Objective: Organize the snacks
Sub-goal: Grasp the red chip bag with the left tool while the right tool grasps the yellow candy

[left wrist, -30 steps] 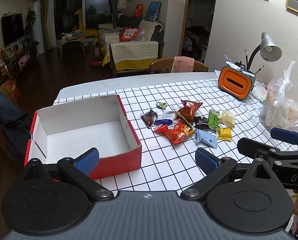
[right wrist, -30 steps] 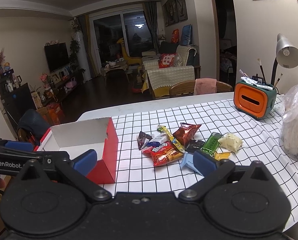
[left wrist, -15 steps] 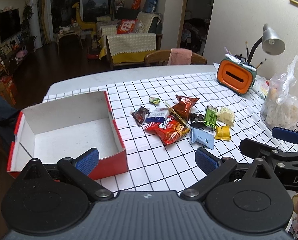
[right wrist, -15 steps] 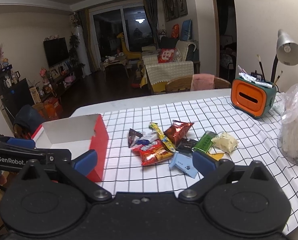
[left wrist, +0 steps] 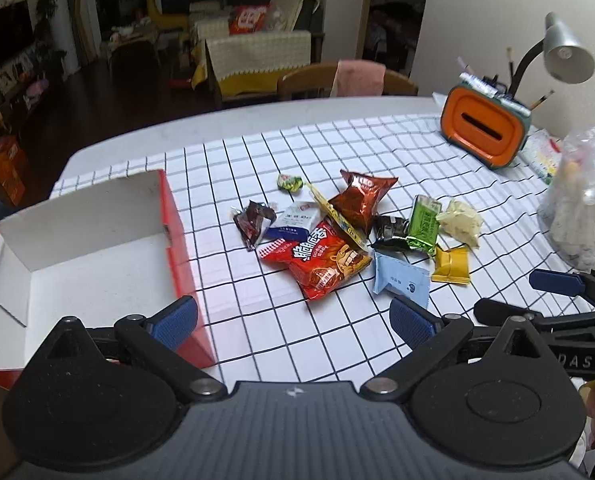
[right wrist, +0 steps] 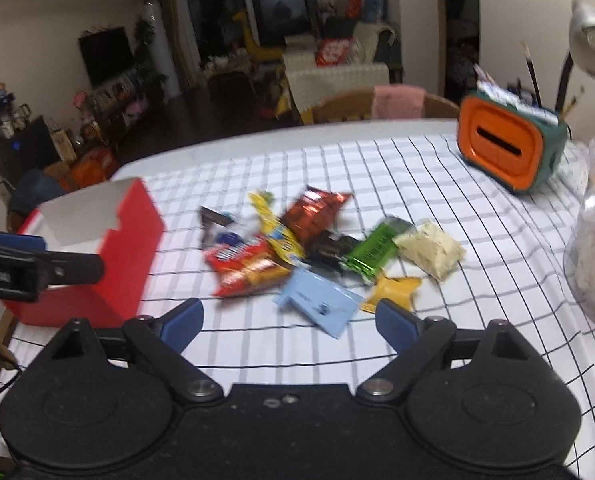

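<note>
- Left tool (left wrist: pixel 293 320) sits at the bottom centre of its view, fingers spread apart and holding nothing, above the checked table (left wrist: pixel 257 320).
- Right tool (right wrist: pixel 289 318) sits at the bottom centre of its view, also spread wide and holding nothing.
- A heap of snacks (left wrist: pixel 349 236) lies mid-frame on the table; a red bag (left wrist: pixel 317 260) and a blue packet (left wrist: pixel 401 278) are nearest.
- An open red box (left wrist: pixel 97 256) stands at left, apart from the heap.
- An orange holder (left wrist: pixel 483 132) sits upper right.

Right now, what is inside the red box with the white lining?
The red box shows only its bare white floor and walls in the left wrist view; no snack is in it. The near corner is hidden behind the left gripper. All packets, such as the red chip bag, lie on the tablecloth.
</note>
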Action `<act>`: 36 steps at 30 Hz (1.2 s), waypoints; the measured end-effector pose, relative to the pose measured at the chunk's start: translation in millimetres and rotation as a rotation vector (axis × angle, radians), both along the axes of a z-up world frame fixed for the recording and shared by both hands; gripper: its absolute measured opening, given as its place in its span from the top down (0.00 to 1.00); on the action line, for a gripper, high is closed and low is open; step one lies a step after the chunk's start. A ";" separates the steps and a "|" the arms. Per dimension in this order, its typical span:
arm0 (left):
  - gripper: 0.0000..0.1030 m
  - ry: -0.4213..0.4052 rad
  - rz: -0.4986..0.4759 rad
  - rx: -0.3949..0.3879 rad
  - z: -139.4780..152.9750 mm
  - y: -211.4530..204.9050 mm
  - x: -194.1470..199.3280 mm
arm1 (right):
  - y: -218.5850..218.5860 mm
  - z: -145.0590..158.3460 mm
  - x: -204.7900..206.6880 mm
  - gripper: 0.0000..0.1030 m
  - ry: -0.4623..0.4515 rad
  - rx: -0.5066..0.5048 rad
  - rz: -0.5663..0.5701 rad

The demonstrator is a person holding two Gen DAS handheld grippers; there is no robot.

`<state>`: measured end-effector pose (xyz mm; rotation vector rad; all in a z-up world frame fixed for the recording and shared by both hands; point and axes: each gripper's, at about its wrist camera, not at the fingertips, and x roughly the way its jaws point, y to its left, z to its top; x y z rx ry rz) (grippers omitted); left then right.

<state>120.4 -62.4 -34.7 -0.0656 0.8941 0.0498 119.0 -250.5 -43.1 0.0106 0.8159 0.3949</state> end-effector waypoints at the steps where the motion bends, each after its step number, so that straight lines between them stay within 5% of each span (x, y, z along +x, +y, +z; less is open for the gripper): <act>1: 0.00 0.012 0.007 0.001 -3.8 -1.6 6.1 | -3.8 -5.3 7.5 0.14 0.010 -0.003 -0.008; 14: 0.00 0.164 0.138 -0.036 -51.5 -10.9 95.7 | -38.5 -64.3 94.3 0.25 0.103 -0.031 -0.130; 25: 0.00 0.295 0.254 -0.123 -93.1 -14.0 160.9 | -40.5 -95.3 123.6 0.28 0.174 -0.043 -0.144; 36: 0.00 0.369 0.294 -0.095 -121.9 -17.3 184.2 | -33.1 -114.5 137.1 0.34 0.197 -0.085 -0.131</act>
